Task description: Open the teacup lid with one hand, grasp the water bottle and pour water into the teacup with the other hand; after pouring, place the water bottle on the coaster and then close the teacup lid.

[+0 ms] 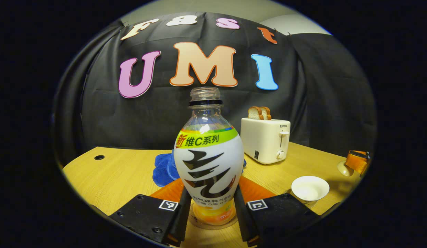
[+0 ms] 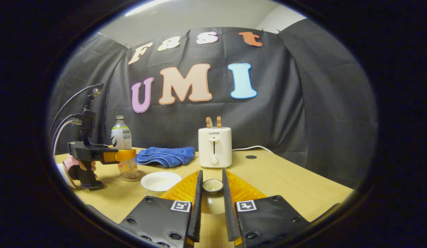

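**Q:** Where is the water bottle, and what is the left gripper doing with it?

**A:** In the left gripper view, the water bottle (image 1: pixel 209 156) stands upright and uncapped between the fingers of the left gripper (image 1: pixel 212 220). Both fingers sit close against its lower sides and seem to press on it, though the exact contact is hard to confirm. Its base rests on a round coaster (image 1: pixel 213 225) on the wooden table (image 1: pixel 110 179). In the right gripper view, the same bottle (image 2: pixel 123 148) stands on the coaster (image 2: pixel 131 177) at the table's left side, with the left gripper (image 2: pixel 125 155) closed in around it and a hand (image 2: pixel 79 167) holding the handle.

**Q:** And the right gripper?

**A:** In the right gripper view, the right gripper (image 2: pixel 212 193) is narrowly open, and the teacup lid (image 2: pixel 212 186) sits upturned between its fingers, which touch its rim on both sides and hold it.

**Q:** Where is the teacup?

**A:** The open white teacup (image 2: pixel 161 182) sits just left of the right gripper, near the bottle. Behind it lie a blue cloth (image 2: pixel 165 155) and a white toaster (image 2: pixel 214 147) with bread slices.
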### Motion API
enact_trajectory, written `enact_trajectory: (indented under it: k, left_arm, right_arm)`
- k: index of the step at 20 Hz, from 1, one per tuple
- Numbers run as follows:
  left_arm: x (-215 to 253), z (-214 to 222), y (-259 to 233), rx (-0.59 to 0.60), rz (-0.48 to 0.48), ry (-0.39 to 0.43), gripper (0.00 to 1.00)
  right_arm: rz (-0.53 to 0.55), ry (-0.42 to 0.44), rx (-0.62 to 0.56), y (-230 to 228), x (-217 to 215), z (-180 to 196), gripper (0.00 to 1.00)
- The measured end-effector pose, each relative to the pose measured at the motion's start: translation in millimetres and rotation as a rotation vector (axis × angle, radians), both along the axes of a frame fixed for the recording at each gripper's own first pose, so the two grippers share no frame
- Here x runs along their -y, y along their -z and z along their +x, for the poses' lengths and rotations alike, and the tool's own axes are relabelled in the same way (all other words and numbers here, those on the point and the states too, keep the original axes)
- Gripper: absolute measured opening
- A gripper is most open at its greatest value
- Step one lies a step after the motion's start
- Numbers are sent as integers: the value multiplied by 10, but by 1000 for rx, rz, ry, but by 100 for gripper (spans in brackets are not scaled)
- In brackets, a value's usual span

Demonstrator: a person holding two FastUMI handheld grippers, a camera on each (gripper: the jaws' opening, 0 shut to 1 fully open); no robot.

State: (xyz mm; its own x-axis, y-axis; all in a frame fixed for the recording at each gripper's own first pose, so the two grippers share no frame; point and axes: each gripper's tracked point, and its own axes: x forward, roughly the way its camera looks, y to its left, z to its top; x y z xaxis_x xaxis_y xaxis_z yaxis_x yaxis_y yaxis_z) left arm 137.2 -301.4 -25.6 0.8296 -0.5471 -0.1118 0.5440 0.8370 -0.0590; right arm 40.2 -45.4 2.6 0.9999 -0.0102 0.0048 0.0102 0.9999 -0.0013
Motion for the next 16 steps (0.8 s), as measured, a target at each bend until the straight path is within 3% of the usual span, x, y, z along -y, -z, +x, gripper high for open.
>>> enact_trajectory:
  k: [11, 14, 16]
  left_arm:
    - [-6, -28, 63, -31, 1, 2, 67]
    - [-32, -59, 25, -9, -2, -2, 88]
    - [-61, -120, 8, 17, 6, -5, 94]
  right_arm:
    - [0, 3, -1, -2, -3, 2, 33]
    - [-1, 2, -1, 1, 0, 0, 33]
    - [0, 2, -1, 0, -2, 7, 33]
